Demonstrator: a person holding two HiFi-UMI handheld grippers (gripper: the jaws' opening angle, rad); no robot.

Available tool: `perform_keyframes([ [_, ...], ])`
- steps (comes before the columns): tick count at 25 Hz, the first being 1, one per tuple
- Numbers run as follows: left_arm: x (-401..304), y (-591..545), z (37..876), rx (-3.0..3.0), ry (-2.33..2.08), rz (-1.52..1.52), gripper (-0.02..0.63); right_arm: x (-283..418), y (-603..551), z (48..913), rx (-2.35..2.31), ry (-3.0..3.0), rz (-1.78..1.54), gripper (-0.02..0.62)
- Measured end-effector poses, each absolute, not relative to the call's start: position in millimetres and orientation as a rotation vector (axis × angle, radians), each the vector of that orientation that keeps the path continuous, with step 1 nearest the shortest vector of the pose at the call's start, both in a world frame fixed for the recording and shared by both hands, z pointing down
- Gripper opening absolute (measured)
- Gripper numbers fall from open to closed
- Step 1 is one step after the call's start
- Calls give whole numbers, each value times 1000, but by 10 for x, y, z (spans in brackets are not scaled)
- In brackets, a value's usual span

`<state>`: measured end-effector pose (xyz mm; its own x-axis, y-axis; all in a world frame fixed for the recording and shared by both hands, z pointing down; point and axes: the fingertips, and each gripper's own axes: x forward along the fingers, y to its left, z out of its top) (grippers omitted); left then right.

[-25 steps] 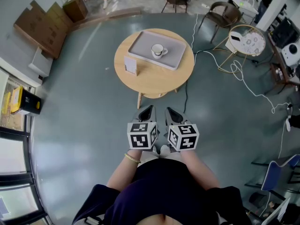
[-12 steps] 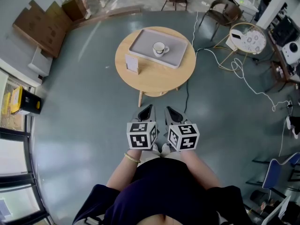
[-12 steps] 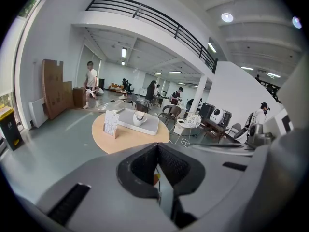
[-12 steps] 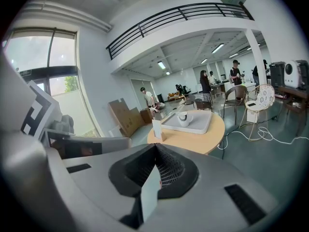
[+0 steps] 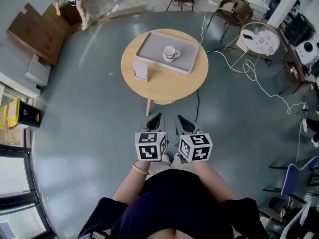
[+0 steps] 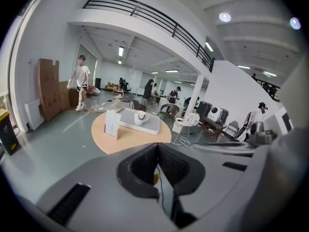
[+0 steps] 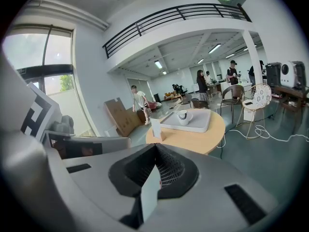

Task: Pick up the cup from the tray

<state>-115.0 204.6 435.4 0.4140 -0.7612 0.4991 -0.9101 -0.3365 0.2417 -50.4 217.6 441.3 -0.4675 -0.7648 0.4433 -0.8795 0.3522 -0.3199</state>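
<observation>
A white cup [image 5: 170, 53] with a dark rim and a loop handle stands upright near the middle of a grey tray [image 5: 149, 48], a rectangle with rounded corners and a low raised edge. The tray lies on the far half of a round surface [image 5: 167, 86] of pale, smooth wood. Just beside the tray's near left corner, a small white card [image 5: 140, 69] stands upright in a wooden base; its print is too small to read.

The left tongs [image 5: 158, 115] and the right tongs [image 5: 179, 117] hang side by side over the grey-green floor, well short of the surface and apart from everything on it. Both are clenched, with their dark ribbed pads pressed together and nothing between them. Each carries a cube with black-and-white square patterns.

Flattened brown cardboard [image 5: 30, 31] leans at the far left, and a white cable [image 5: 259, 81] loops across the floor on the right.
</observation>
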Motion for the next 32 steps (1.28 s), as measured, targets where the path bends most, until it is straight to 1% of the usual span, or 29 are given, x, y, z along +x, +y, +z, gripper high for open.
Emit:
perform_keyframes([
  [6, -1165, 1938, 4406, 2189, -1395, 411, 8, -523, 2089, 4462, 1495, -2374, 792, 8],
  [13, -1027, 1692, 4471, 2193, -1373, 432, 8, -382, 1828, 4511, 1517, -2360, 803, 8],
  [32, -565, 332, 4452, 2134, -1466, 420, 8, 187, 369, 4472, 1467, -2404, 789, 8],
])
